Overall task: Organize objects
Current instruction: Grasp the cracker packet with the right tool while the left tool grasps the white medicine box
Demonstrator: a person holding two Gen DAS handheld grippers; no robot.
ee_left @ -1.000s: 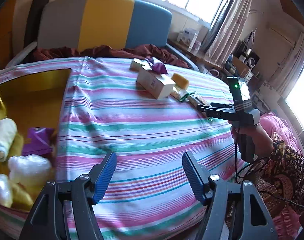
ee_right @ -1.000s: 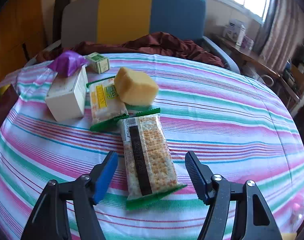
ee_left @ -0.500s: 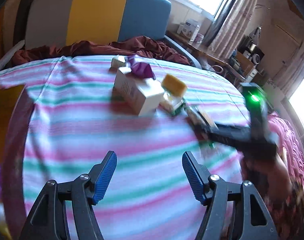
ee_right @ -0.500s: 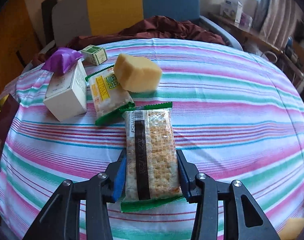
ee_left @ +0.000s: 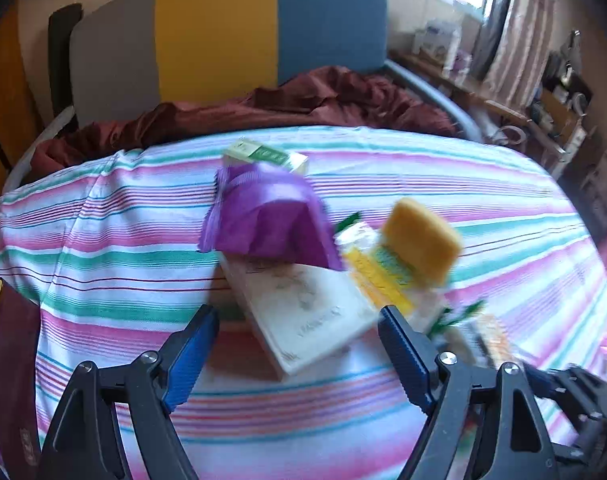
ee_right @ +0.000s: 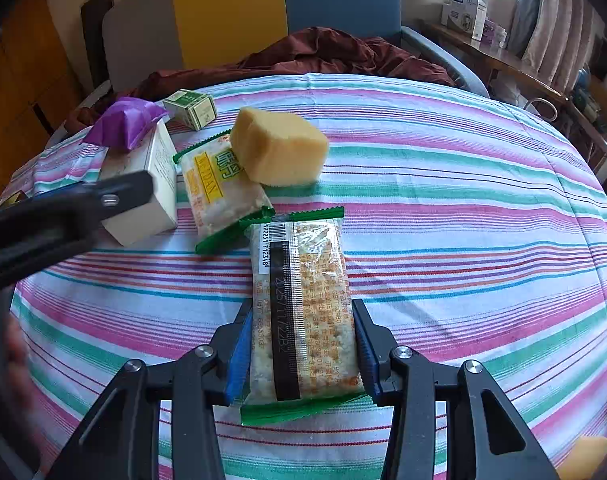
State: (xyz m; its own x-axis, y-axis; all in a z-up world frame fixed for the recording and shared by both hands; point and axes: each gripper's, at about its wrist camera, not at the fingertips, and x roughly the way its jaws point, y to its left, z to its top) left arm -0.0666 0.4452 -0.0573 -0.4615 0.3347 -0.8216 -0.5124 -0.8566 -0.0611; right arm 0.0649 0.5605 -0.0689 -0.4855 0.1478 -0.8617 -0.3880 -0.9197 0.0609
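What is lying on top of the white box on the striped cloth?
A purple packet lies on the far end of the white box, overhanging it. The box top under the packet is covered, so anything printed there cannot be seen.

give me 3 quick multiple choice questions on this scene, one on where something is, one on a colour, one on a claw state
1. Where does the purple packet lie?
A. on the white box
B. on the chair
C. under the sponge

2. What colour are the cracker pack's end seals?
A. red
B. green
C. blue

3. How is the right claw?
A. wide open
B. out of view
C. shut on the cracker pack

Answers:
1 A, it rests on top of the white box.
2 B, the cracker pack has green edges at both ends.
3 C, the right claw presses its blue pads against the pack's sides.
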